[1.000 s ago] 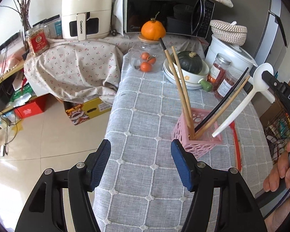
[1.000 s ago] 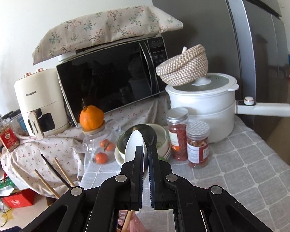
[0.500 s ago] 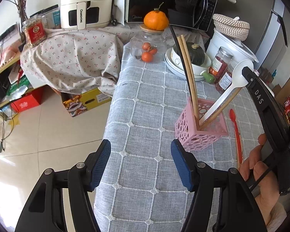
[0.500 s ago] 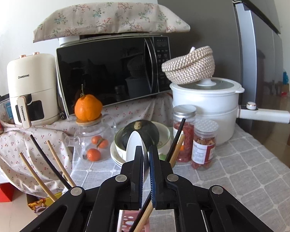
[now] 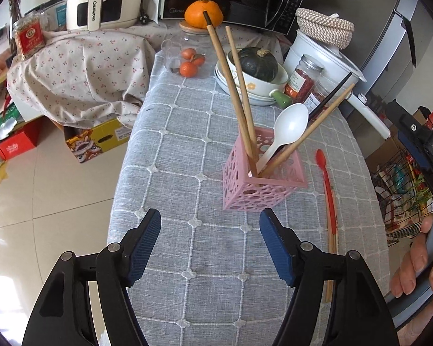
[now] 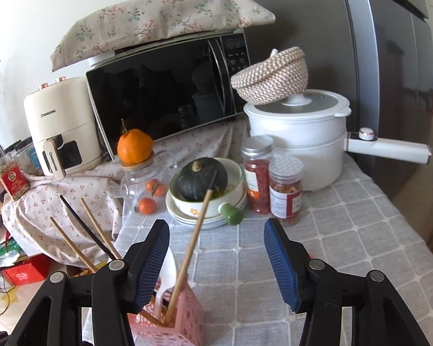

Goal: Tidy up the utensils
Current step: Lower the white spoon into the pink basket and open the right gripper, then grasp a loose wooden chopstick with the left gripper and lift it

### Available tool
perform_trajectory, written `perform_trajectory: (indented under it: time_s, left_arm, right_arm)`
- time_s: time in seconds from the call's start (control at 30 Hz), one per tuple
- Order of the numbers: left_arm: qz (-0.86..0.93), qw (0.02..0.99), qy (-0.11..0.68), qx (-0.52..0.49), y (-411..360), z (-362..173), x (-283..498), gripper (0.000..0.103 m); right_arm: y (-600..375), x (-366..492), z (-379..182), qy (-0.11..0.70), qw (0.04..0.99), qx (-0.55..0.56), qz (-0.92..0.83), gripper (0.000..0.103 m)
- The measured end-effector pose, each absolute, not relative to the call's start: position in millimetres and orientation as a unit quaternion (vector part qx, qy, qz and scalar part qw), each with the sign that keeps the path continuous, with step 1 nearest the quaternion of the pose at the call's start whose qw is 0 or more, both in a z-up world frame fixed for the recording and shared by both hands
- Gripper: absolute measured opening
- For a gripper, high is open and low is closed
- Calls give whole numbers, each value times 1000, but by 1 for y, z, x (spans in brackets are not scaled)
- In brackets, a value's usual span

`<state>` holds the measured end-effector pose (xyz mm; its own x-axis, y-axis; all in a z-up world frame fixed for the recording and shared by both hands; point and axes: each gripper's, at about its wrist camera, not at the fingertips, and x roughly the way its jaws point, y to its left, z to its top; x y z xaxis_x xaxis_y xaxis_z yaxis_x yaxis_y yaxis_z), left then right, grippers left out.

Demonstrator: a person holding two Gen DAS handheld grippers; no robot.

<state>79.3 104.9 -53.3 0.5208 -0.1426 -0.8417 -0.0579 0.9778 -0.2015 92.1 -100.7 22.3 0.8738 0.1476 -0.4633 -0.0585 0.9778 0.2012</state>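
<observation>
A pink perforated holder (image 5: pixel 261 184) stands on the grey checked tablecloth (image 5: pixel 187 132). It holds several wooden and black chopsticks (image 5: pixel 239 98) and a white spoon (image 5: pixel 288 127). A red spoon (image 5: pixel 327 184) and a wooden chopstick (image 5: pixel 332 248) lie on the cloth to its right. My left gripper (image 5: pixel 210 245) is open and empty, in front of the holder. My right gripper (image 6: pixel 216 262) is open and empty, just above the holder (image 6: pixel 170 325), with the white spoon (image 6: pixel 166 276) beside its left finger.
At the back stand stacked bowls with a dark squash (image 5: pixel 258 63), two jars (image 6: pixel 271 178), a white pot (image 6: pixel 300 132), a glass jar of tangerines (image 5: pixel 190 57), a microwave (image 6: pixel 170 89) and an air fryer (image 6: pixel 60 127). The table's left edge drops to the floor (image 5: pixel 43 173).
My right gripper has opened and let go of the white spoon, which now stands in the pink holder. The left gripper has moved closer to the holder.
</observation>
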Motion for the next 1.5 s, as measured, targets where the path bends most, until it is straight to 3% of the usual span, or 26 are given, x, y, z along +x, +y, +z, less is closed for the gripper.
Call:
perform_trajectory:
  time_s: [0.2, 0.47, 0.93, 1.0, 1.07, 1.13, 1.2, 1.33, 1.5]
  left_arm:
    - [-42, 868, 488, -85, 78, -56, 76, 81]
    - [-53, 848, 523, -62, 49, -77, 77, 82]
    - [-114, 819, 561, -19, -29, -104, 77, 80]
    - [-129, 814, 566, -24, -42, -108, 80, 72]
    - [-141, 809, 570, -17, -56, -113, 86, 56]
    - [-148, 803, 577, -10, -68, -119, 94, 32]
    - [-154, 796, 585, -29, -76, -127, 105, 21]
    - [-168, 782, 597, -61, -91, -140, 122, 13]
    - [-171, 778, 603, -52, -112, -148, 135, 12]
  right_arm:
    - [-137, 85, 15, 306, 949, 61, 43, 74]
    - [-179, 88, -21, 393, 917, 57, 37, 78]
    - [-242, 101, -74, 526, 845, 99, 7, 79]
    - [-250, 101, -78, 534, 839, 104, 7, 79]
    - [-256, 101, -79, 538, 837, 105, 7, 79]
    - [-261, 101, -80, 540, 835, 107, 9, 79]
    - [-267, 101, -80, 541, 834, 109, 8, 79]
    - [-278, 102, -80, 545, 830, 120, 12, 79]
    - [-289, 103, -79, 543, 830, 126, 12, 79]
